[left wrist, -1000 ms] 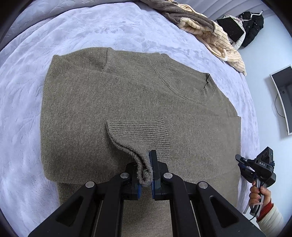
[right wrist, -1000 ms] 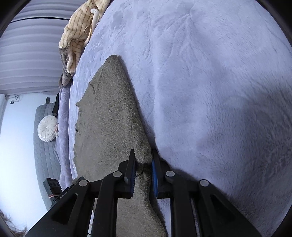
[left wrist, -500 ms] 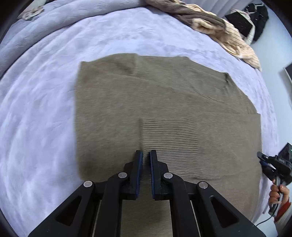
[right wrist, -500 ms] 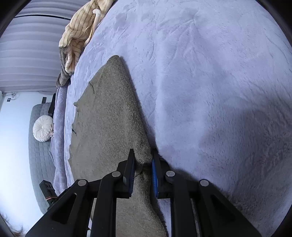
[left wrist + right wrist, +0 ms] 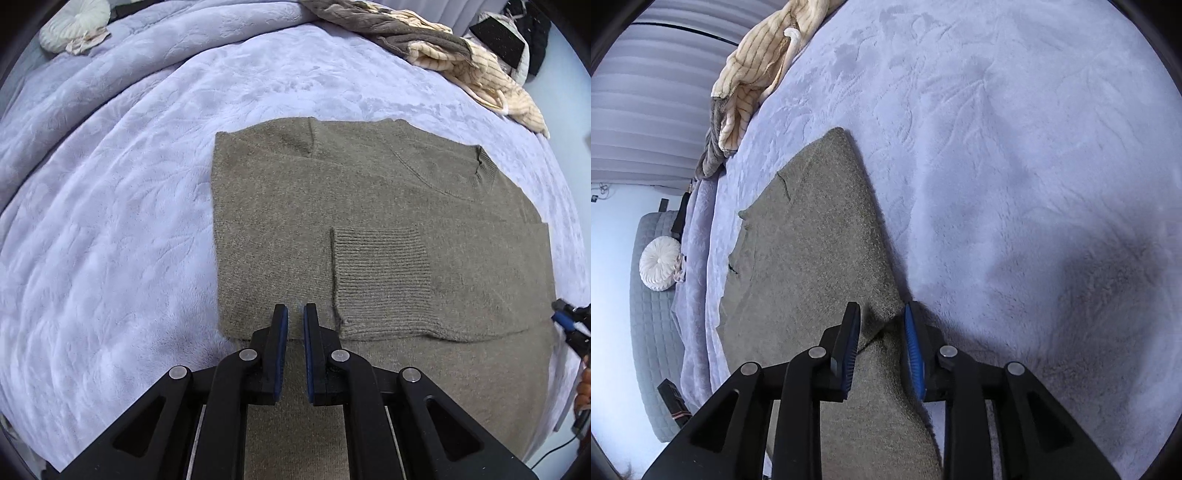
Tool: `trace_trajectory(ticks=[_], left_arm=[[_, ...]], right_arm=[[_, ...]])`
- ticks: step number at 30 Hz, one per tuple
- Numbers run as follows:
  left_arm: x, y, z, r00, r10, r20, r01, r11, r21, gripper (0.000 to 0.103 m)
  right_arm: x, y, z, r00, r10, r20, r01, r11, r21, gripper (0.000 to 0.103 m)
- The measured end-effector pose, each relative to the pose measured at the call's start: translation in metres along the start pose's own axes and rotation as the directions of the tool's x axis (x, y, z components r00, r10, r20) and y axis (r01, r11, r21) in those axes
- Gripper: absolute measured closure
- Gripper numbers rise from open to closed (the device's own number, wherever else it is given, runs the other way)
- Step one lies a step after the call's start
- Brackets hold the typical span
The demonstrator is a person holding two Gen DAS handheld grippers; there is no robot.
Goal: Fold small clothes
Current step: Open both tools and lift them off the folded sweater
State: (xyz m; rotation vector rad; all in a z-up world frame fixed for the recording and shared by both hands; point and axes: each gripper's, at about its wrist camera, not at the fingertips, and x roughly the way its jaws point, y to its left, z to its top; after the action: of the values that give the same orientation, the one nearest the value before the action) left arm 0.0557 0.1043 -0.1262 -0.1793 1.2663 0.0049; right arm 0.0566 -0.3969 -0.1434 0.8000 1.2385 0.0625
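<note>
Olive knit sweater (image 5: 332, 229): soft, limp, lies flat on bed (image 5: 110, 221), sleeve folded across. Grip edges. Left gripper (image 5: 295, 317) closed, empty; right gripper (image 5: 882, 321) opening around sweater's edge.

I see a matt, fuzzy knit sweater (image 5: 369, 206), its cuff (image 5: 380, 280) ribbed. The blanket (image 5: 110, 221) under it looks plush, with embossed leaf marks. My grippers' fingers (image 5: 846, 354) are matt black plastic with ridged blue pads and shiny metal pins. The striped cloth (image 5: 480, 77) looks soft.
</note>
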Motion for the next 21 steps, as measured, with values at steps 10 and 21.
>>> trace_trajectory(ticks=[10, 21], left_arm=[[-0.013, -0.029, -0.003, 0.999, -0.003, 0.040, 0.002, 1.000, 0.007, 0.001], [0.037, -0.039, 0.000, 0.997, 0.067, -0.047, -0.066, 0.998, 0.018, 0.001]], right_arm=[[-0.005, 0.061, -0.026, 1.000, -0.022, -0.001, 0.022, 0.980, -0.198, 0.065], [0.047, 0.085, -0.050, 0.978, -0.201, -0.061, 0.164, 0.911, -0.379, 0.065]])
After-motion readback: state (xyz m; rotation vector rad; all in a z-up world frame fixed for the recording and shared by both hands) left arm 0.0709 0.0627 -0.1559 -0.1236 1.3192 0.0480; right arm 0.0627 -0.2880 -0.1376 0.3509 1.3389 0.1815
